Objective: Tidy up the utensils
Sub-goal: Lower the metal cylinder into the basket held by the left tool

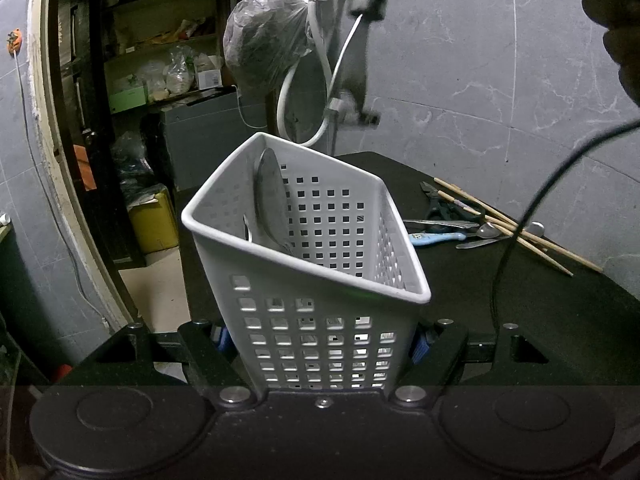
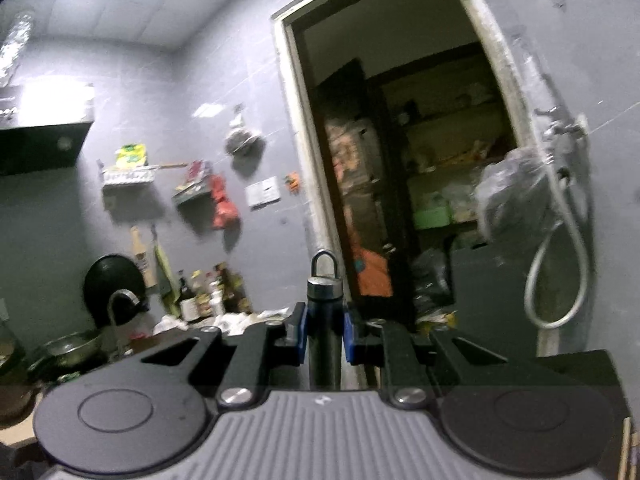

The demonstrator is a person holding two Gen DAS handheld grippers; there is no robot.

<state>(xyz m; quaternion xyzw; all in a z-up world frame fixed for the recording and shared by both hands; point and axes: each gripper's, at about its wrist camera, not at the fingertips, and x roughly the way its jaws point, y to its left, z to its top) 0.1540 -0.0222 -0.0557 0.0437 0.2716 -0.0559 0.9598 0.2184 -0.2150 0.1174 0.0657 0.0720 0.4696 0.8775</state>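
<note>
Currently, a long-handled utensil [image 2: 325,320] is clamped upright in the right hand-held gripper [image 2: 325,338], seemingly awaiting lowering into the white basket [image 1: 304,280], itself gripped tilted by the left hand-held gripper [image 1: 320,344]. Remaining cutlery [image 1: 480,232] lies on the surface [image 1: 520,320]. The utensil's head is blurred.

A black table [image 1: 500,304] carries everything. On it, beyond the left gripper [image 1: 320,344] and to its right, lies one loose heap — wooden chopsticks [image 1: 520,228], scissors [image 1: 448,206], spoons [image 1: 486,232], a blue-handled utensil [image 1: 436,238] — all touching or crossing.
</note>
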